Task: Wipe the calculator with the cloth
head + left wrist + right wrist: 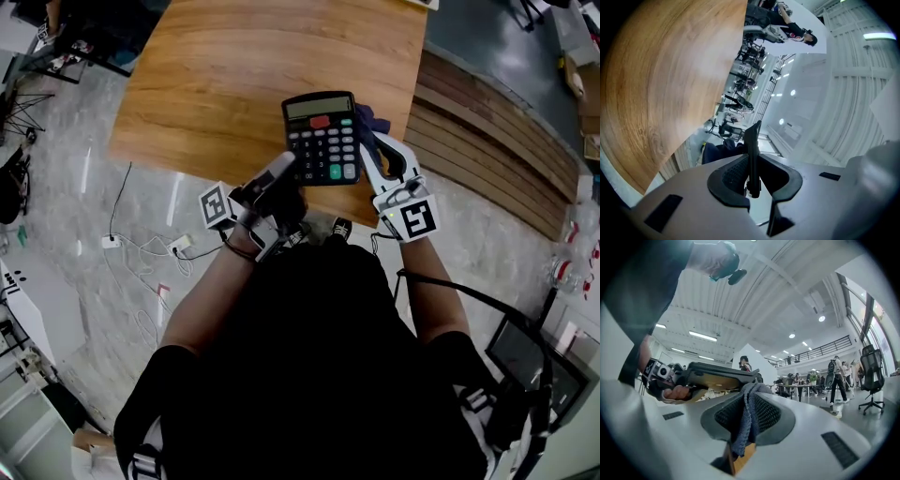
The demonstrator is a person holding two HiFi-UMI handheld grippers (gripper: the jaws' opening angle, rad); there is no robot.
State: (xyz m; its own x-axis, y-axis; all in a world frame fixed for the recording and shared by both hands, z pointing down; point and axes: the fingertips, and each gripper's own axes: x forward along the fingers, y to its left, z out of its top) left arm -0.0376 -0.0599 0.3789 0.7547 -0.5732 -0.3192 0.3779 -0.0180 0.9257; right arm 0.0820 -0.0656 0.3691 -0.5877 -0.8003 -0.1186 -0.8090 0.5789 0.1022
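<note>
A black calculator (320, 137) with grey keys and one red key is held above the near edge of the wooden table (234, 75). My left gripper (288, 170) is shut on its near left corner. In the left gripper view the calculator (752, 150) stands edge-on between the pads. My right gripper (367, 142) sits at the calculator's right edge, shut on a dark blue cloth (372, 119). In the right gripper view the cloth (748, 418) hangs bunched between the jaws. Just beyond it is the calculator (719, 374), with the left gripper (660, 373) at its far end.
The table's near edge (225, 178) lies just under both grippers, with grey floor and white cables (150, 248) to the left. A curved wooden bench (497, 159) runs along the right. People and an office chair (872, 376) stand far off.
</note>
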